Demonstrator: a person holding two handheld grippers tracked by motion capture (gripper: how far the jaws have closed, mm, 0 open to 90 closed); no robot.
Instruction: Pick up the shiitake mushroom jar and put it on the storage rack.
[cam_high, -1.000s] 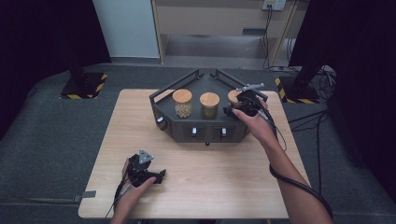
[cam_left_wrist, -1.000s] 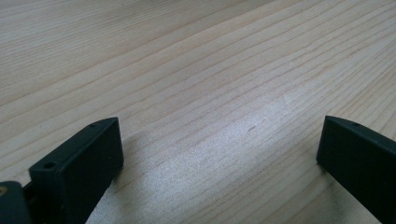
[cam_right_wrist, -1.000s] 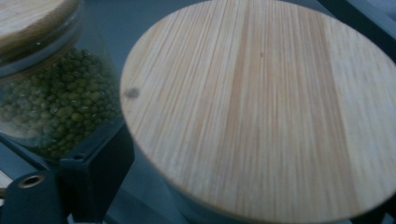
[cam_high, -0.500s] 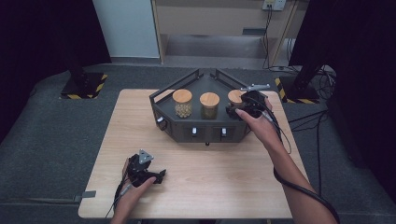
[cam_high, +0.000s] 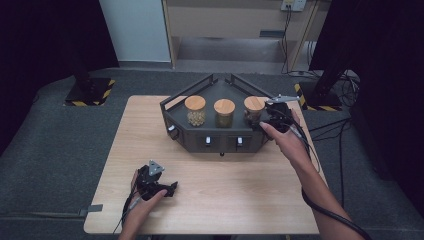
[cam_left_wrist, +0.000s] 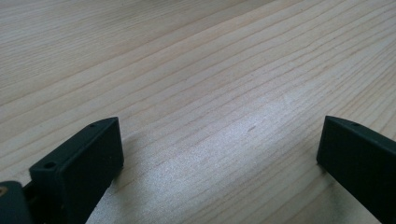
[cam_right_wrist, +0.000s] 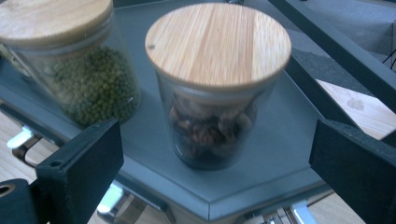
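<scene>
Looking down from the high view: the right gripper (cam_high: 272, 117) sits just right of the jar (cam_high: 254, 109) at the right end of the tray (cam_high: 216, 90); the left gripper (cam_high: 156, 183) rests well off, near the table's (cam_high: 240, 190) front edge. Right gripper view: jaws wide, having just been opening, nothing between them; the upright jar (cam_right_wrist: 215, 88) stands dead ahead, beside a jar of green beans (cam_right_wrist: 70, 60). Left gripper view: jaws wide over bare table (cam_left_wrist: 210, 84).
</scene>
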